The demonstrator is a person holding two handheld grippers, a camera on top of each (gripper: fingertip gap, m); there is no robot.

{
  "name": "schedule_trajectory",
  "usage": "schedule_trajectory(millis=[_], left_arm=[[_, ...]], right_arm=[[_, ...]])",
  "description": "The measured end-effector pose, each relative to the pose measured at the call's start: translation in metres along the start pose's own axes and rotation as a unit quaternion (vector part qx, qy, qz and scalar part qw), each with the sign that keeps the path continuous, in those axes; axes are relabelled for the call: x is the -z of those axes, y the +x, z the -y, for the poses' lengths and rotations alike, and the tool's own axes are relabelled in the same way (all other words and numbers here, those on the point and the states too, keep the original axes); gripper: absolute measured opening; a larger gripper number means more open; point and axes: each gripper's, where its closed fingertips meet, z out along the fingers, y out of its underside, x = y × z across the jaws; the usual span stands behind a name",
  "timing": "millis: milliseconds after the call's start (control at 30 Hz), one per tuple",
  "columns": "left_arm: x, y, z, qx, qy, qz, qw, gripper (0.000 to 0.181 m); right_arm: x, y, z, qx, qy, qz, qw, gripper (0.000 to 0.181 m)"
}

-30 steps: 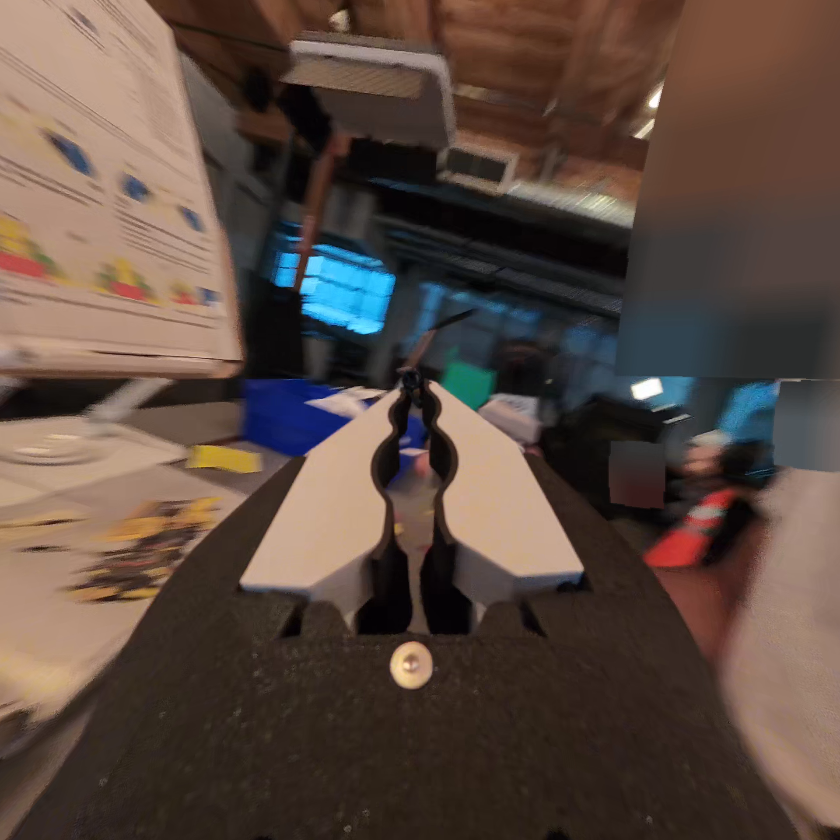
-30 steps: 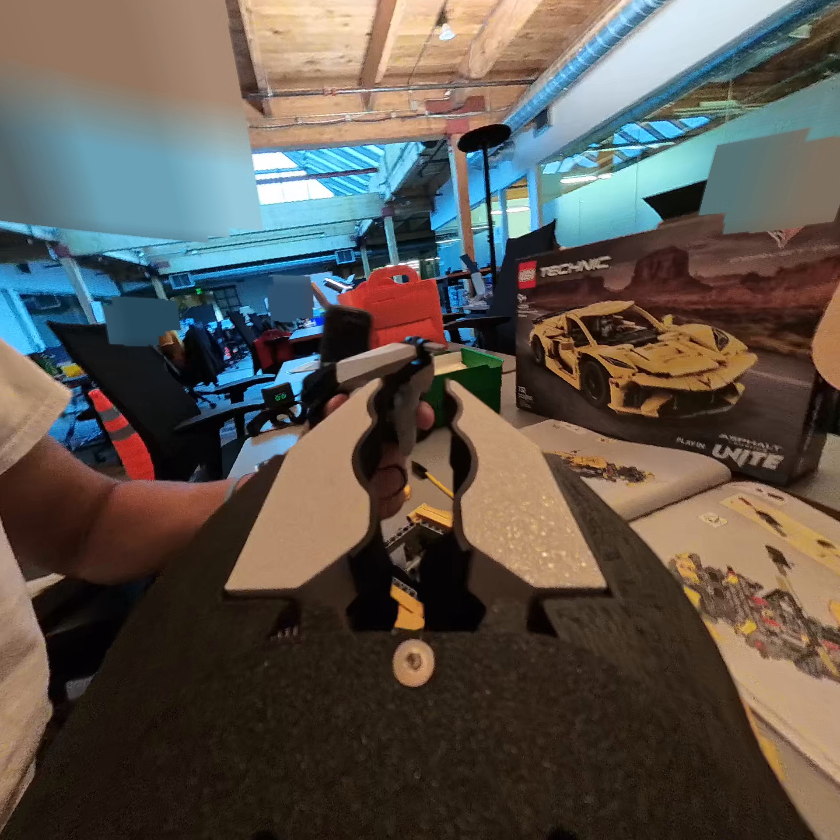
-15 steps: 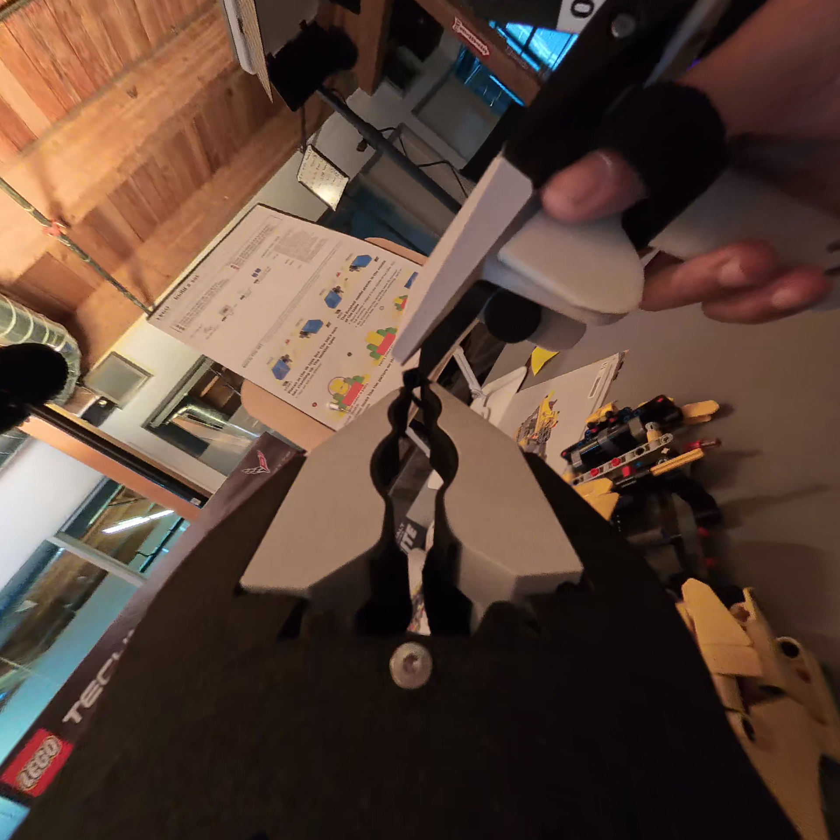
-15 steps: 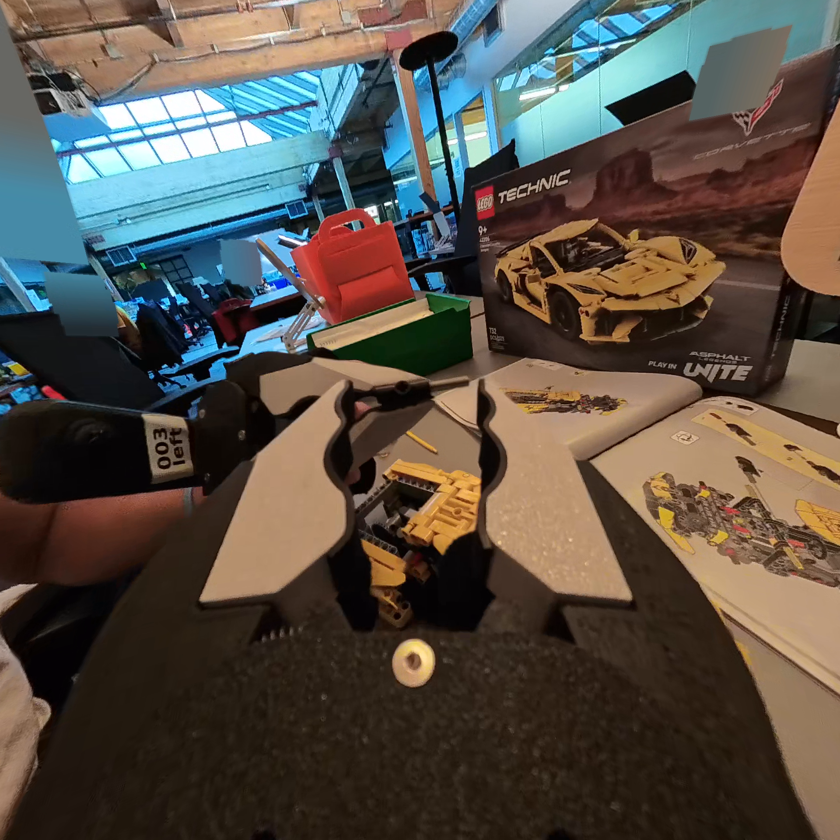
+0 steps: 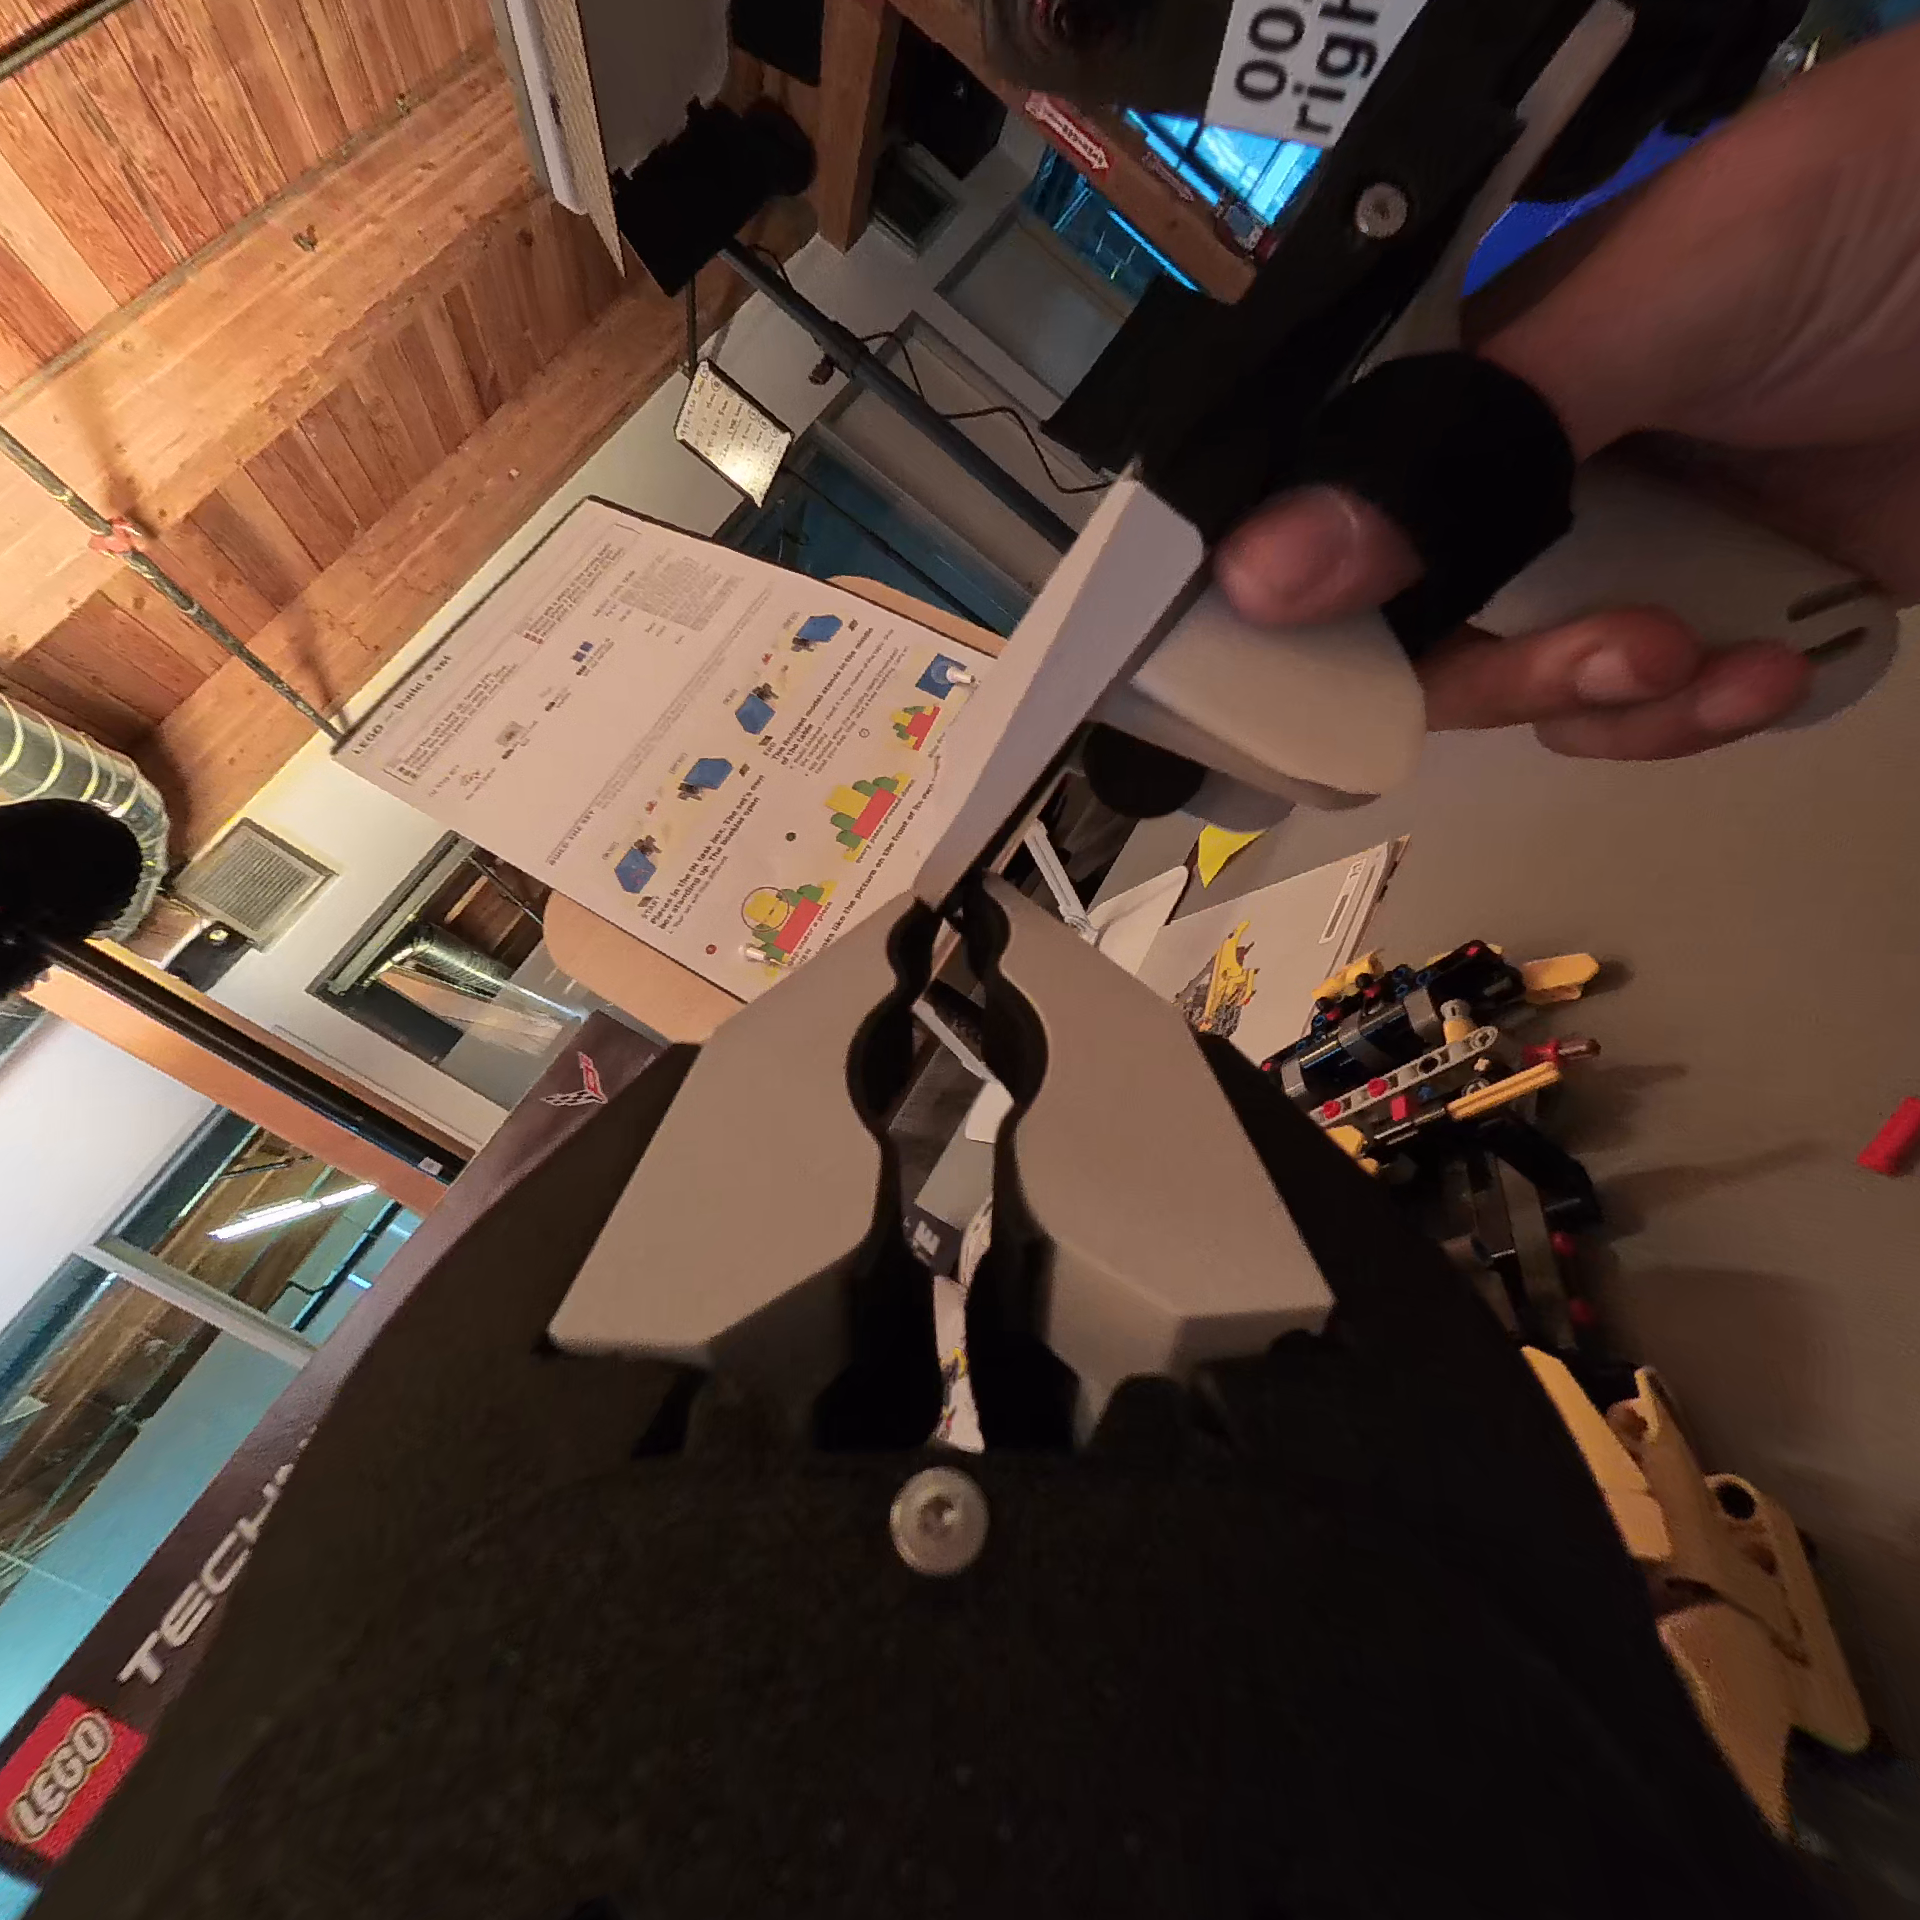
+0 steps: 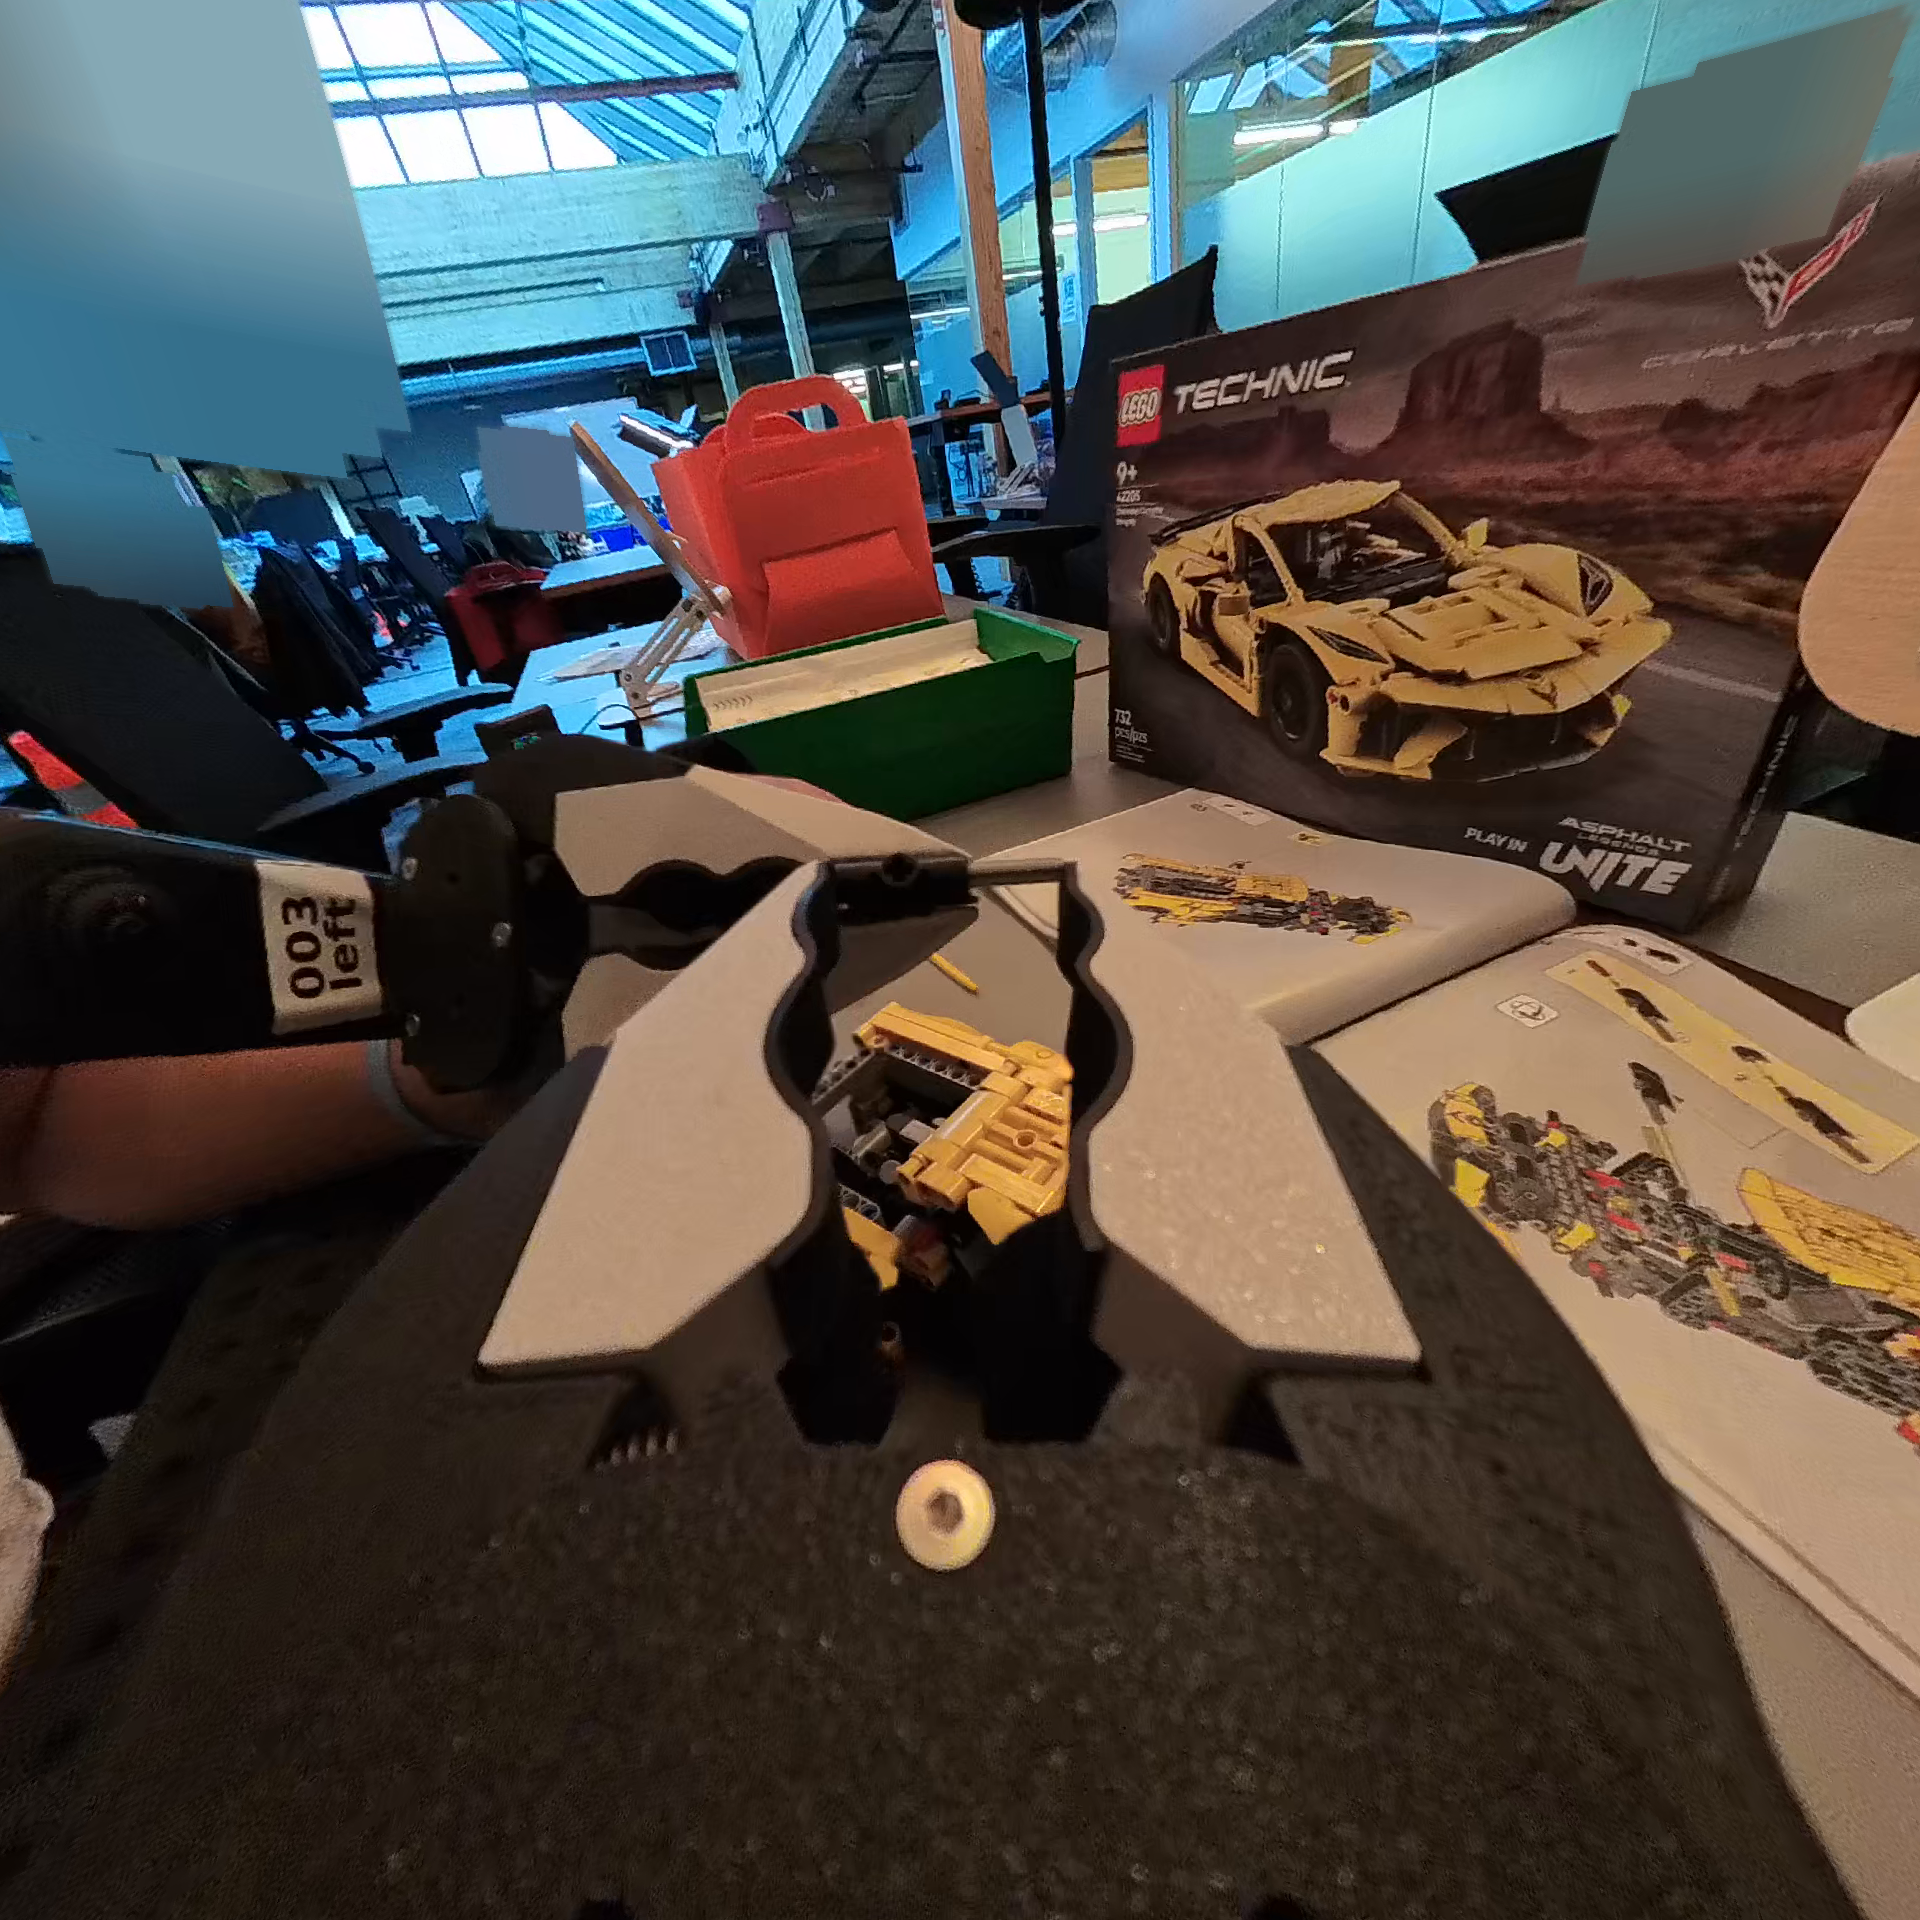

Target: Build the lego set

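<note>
Your left gripper (image 5: 951,920) is rolled onto its side, and its fingers are clenched on a small black lego piece (image 6: 902,881) at the very tips. In the right wrist view that piece is a short dark bar with a hole in its side, lying level and sticking out to the right from between the left gripper's tips. Your right gripper (image 6: 943,883) has its fingers spread wide apart and grasps nothing; the black piece sits in the gap between their tips, close against the left one, though contact cannot be judged.

Below that gap, on the grey table (image 6: 1081,795), lies the half-built yellow and black car (image 6: 966,1132). In the left wrist view a second dark and yellow assembly (image 5: 1423,1049) rests on the table to the right, with a small red piece (image 5: 1889,1148) well apart from it and a pale yellow body panel (image 5: 1725,1558) near the lower right edge.

The open instruction book (image 6: 1662,1195) lies at your right, a closed booklet (image 6: 1278,914) just beyond it, and the set's box (image 6: 1455,582) stands upright behind both. A green bin (image 6: 894,717) and an orange bag (image 6: 800,520) sit farther back.
</note>
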Motion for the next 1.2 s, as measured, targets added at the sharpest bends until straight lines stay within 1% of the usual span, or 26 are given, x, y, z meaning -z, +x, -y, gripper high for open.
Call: schedule_trajectory(millis=[100,200,233,267,333,400,433,500,633,700,733,767,800,833,900,967,1000,1067,1133,1200], left_arm=[[0.0,0.0,0.001,0.013,0.001,0.002,1.0,0.004],[0.001,0.0,0.001,0.007,-0.002,0.004,1.0,0.003],[-0.001,0.002,-0.002,0.001,-0.014,-0.001,1.0,0.004],[-0.001,0.003,-0.003,-0.003,-0.012,-0.003,1.0,0.004],[0.0,0.0,-0.001,-0.008,-0.004,0.004,1.0,0.003],[-0.001,-0.002,-0.002,0.0,-0.013,0.008,1.0,0.004],[-0.001,-0.002,-0.005,-0.006,-0.018,0.005,1.0,0.004],[-0.001,-0.002,-0.007,-0.031,-0.019,0.009,0.999,0.004],[-0.001,-0.002,-0.005,-0.039,-0.021,0.008,0.999,0.004],[-0.002,0.0,-0.007,-0.053,-0.026,0.011,0.998,0.003],[-0.002,0.0,-0.007,-0.055,-0.025,0.013,0.998,0.005],[-0.002,0.0,-0.007,-0.055,-0.025,0.013,0.998,0.005],[-0.002,0.001,-0.009,-0.054,-0.03,0.012,0.998,0.005],[-0.002,0.001,-0.009,-0.049,-0.029,0.009,0.998,0.005],[0.0,0.0,-0.004,-0.046,-0.013,0.01,0.999,0.004],[0.001,0.0,0.0,-0.061,-0.001,0.012,0.998,0.004],[0.002,0.0,0.002,-0.069,0.004,0.013,0.998,0.004],[0.002,0.005,0.004,-0.064,0.01,0.003,0.998,0.004],[0.001,0.006,0.004,-0.07,0.008,0.004,0.997,0.004],[0.001,0.006,0.005,-0.07,0.006,0.002,0.998,0.004]], right_arm=[[0.001,-0.002,0.001,0.013,-0.003,-0.01,1.0,0.04],[-0.002,-0.005,0.002,0.019,-0.005,-0.009,1.0,0.038],[-0.001,-0.008,-0.001,0.033,-0.021,-0.012,0.999,0.022],[-0.001,-0.008,-0.002,0.052,-0.019,-0.023,0.998,0.022],[-0.001,-0.009,0.001,0.054,-0.009,-0.02,0.998,0.023],[-0.003,-0.008,0.002,0.006,0.004,-0.006,1.0,0.023],[-0.004,-0.006,-0.001,-0.001,-0.005,-0.004,1.0,0.024],[-0.007,-0.005,-0.002,0.023,-0.011,-0.01,1.0,0.027],[-0.006,-0.005,-0.002,0.032,-0.014,-0.002,0.999,0.028],[-0.006,-0.001,-0.004,0.043,-0.024,-0.016,0.999,0.032],[-0.004,0.008,-0.002,0.046,-0.024,-0.045,0.998,0.048],[-0.003,0.013,-0.002,0.054,-0.024,-0.061,0.996,0.059],[-0.002,0.014,-0.003,0.054,-0.028,-0.061,0.996,0.058],[-0.001,0.011,-0.003,0.051,-0.03,-0.05,0.997,0.054],[0.0,0.007,0.001,0.056,-0.016,-0.035,0.998,0.053],[0.001,0.002,0.001,0.061,-0.009,-0.02,0.998,0.051],[0.002,-0.002,0.001,0.054,-0.009,-0.001,0.999,0.046],[0.002,-0.008,-0.003,0.04,-0.019,0.026,0.999,0.042],[0.004,-0.007,-0.004,0.026,-0.018,0.03,0.999,0.041],[0.005,-0.007,-0.003,0.031,-0.018,0.026,0.999,0.041]])
